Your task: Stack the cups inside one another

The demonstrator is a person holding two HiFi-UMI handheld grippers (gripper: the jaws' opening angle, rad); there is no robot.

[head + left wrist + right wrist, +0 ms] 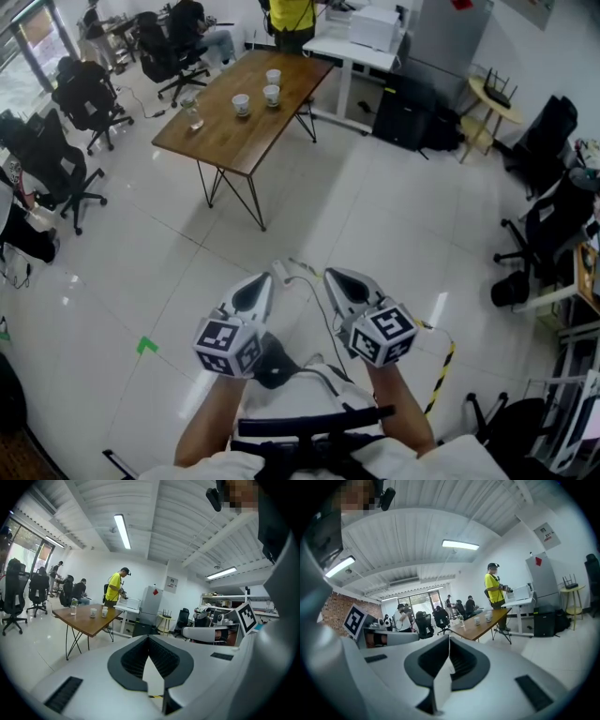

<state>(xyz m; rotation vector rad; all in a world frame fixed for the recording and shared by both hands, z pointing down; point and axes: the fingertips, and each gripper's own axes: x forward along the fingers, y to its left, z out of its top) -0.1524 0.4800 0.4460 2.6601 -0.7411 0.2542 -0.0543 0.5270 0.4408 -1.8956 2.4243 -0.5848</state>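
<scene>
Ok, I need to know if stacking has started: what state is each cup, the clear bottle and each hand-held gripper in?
Three small white cups: upright, apart, none nested.
Brown wooden table: carrying the cups and the bottle.
Clear bottle: upright, standing apart from the cups.
Left hand-held gripper: shut, empty.
Right hand-held gripper: shut, empty.

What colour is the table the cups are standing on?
The table is brown wood; the head view shows it best.

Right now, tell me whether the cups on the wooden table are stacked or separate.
Separate. The head view shows three cups standing apart from one another on the wooden table, none set inside another.
</scene>
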